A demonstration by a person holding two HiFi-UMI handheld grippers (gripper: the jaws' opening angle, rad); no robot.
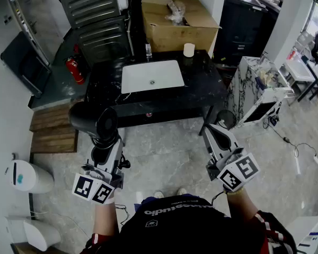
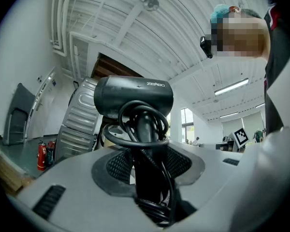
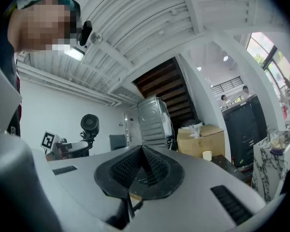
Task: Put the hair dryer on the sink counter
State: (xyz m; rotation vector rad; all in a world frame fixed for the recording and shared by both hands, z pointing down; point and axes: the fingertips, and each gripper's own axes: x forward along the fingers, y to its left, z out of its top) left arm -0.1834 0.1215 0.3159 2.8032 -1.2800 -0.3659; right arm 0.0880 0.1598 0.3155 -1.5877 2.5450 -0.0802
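Black sink counter [image 1: 204, 83], marble floor [image 1: 169, 150]

black hair dryer [image 1: 93, 121], upright, aloft, short of dark sink counter [image 1: 201, 83]

cardboard box [image 1: 177, 25], fire extinguisher [image 1: 74, 70], white bin [image 1: 26, 176]

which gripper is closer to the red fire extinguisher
Left. In the head view the left gripper, holding the hair dryer, is below and slightly right of the fire extinguisher; the right gripper is far to its right.
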